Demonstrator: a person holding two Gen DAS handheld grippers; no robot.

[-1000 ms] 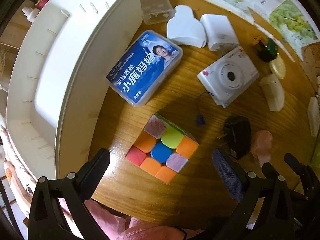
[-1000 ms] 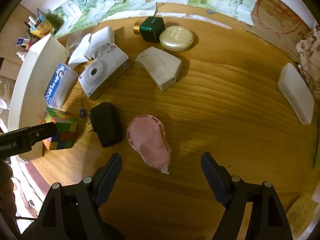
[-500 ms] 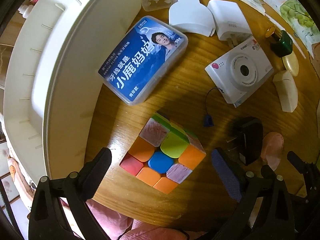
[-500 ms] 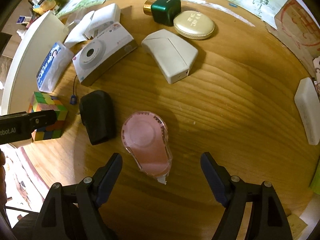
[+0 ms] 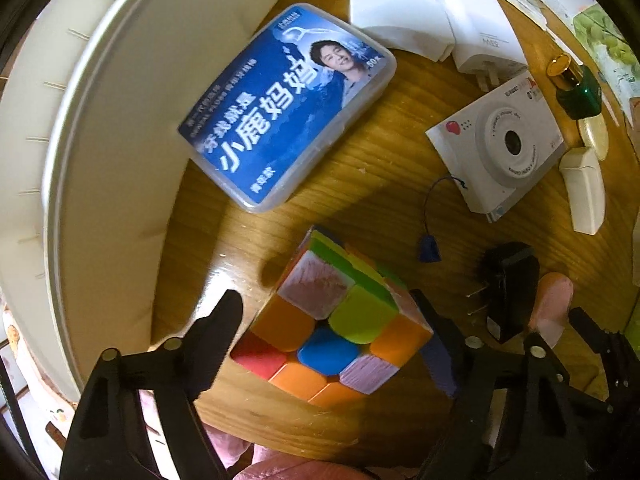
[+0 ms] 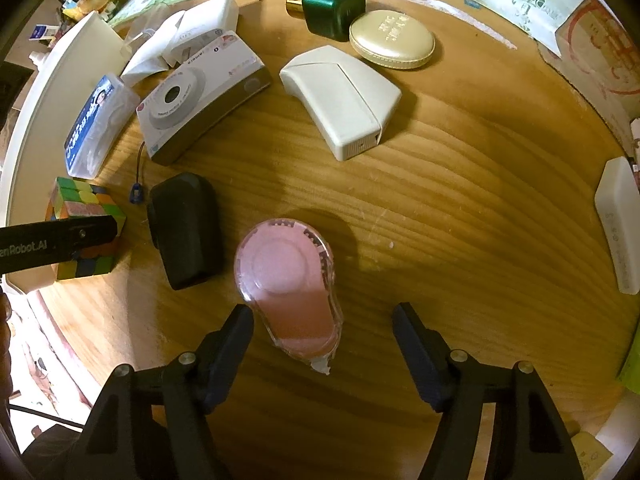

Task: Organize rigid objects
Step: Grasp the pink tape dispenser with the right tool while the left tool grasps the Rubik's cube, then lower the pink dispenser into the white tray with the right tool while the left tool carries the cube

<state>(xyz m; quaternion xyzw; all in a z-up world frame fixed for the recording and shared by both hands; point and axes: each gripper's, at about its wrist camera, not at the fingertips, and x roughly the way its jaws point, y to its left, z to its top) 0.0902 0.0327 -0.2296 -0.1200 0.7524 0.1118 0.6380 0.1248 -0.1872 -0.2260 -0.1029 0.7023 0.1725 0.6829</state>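
A multicoloured puzzle cube [image 5: 332, 320] sits on the wooden table [image 5: 360, 184] beside a white bin. My left gripper [image 5: 332, 332] points down over it. Its jaws are closing with the cube between them, the fingers close to its left and right sides. The cube [image 6: 80, 200] also shows at the left of the right wrist view, partly behind a left finger [image 6: 60, 240]. A pink tape dispenser [image 6: 288, 280] lies flat with its narrow end between the fingers of my right gripper [image 6: 322, 332]. Those jaws are closing, with gaps on both sides.
The large white bin [image 5: 100, 160] fills the left. A blue floss box [image 5: 288, 108], white camera [image 5: 500, 148] and black charger [image 6: 184, 228] lie nearby. Farther off are a white wedge-shaped case [image 6: 344, 100], gold compact [image 6: 392, 38], green bottle [image 6: 334, 8] and white block [image 6: 618, 232].
Both grippers have come down toward the table. The left jaws narrowed around the cube. The right jaws narrowed slightly, with the pink dispenser's end now between them.
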